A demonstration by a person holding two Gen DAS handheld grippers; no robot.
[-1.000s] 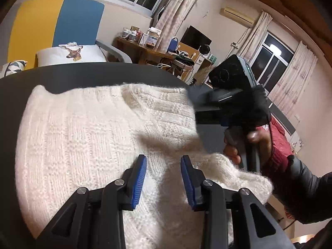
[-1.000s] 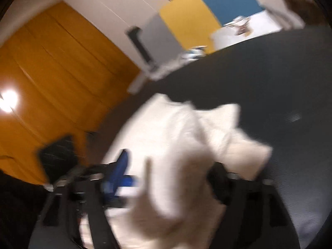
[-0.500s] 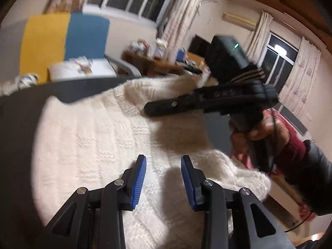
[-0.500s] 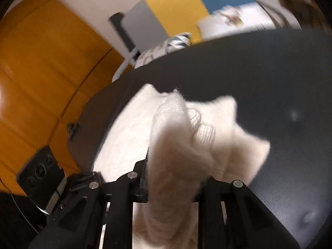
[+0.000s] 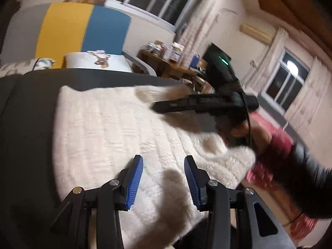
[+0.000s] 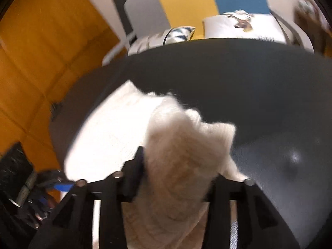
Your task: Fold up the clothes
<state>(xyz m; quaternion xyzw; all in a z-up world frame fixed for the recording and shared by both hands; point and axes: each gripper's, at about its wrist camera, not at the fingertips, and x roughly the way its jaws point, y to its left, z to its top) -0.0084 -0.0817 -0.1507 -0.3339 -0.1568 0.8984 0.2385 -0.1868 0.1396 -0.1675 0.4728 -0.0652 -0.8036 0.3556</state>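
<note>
A fluffy white knit sweater [image 5: 103, 134] lies spread on the dark table [image 5: 25, 114]. My left gripper [image 5: 164, 178] hovers just above its near part, blue pads apart and opening, with nothing between them. My right gripper [image 5: 166, 105], held by a hand in a red cuff [image 5: 276, 145], reaches in over the sweater from the right. In the right wrist view a thick wad of the sweater [image 6: 182, 155] fills my right gripper [image 6: 178, 166]. It drapes over the right finger, and the jaws are opening. The flat part of the sweater [image 6: 108, 137] lies beyond.
A chair with a yellow and blue back [image 5: 83, 29] and cushions [image 5: 97, 60] stands behind the table. A wooden desk with jars [image 5: 166, 56] is at the back right. An orange wooden wall [image 6: 41, 62] stands to the left. Bare dark tabletop [image 6: 228, 72] lies beyond the sweater.
My right gripper has closed on a bunch of sweater and carried it leftward over the spread garment, and its jaws now stand wider. The left pads have parted a little.
</note>
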